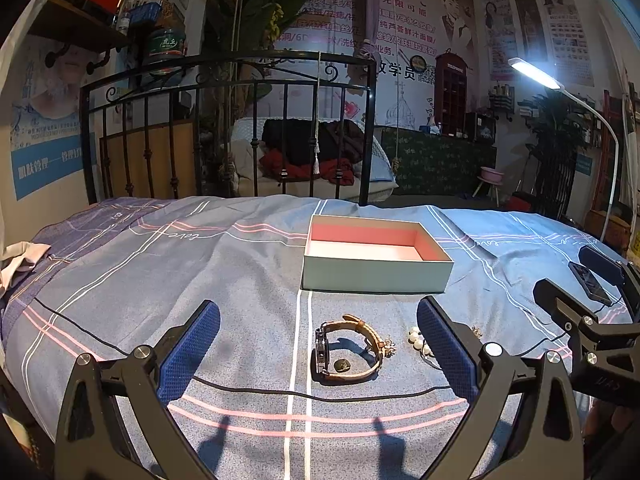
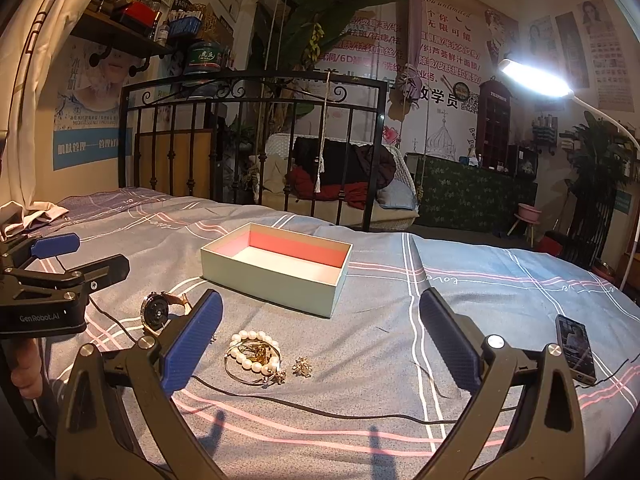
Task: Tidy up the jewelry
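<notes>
between the wide-spread pads of the left gripper (image 1: pixel 318 354), a tan-strapped wristwatch (image 1: pixel 348 350) lies just ahead; right gripper (image 2: pixel 320 344), equally wide, faces the pearl bracelet (image 2: pixel 254 354).

"GenRobot.AI" on left tongs (image 2: pixel 64 258) body; "love" on bedsheet (image 2: pixel 436 280).

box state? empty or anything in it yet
Empty as far as visible: the box is lidless, showing bare white floor and pink walls. The watch and pearl bracelet lie on the bedspread.
</notes>
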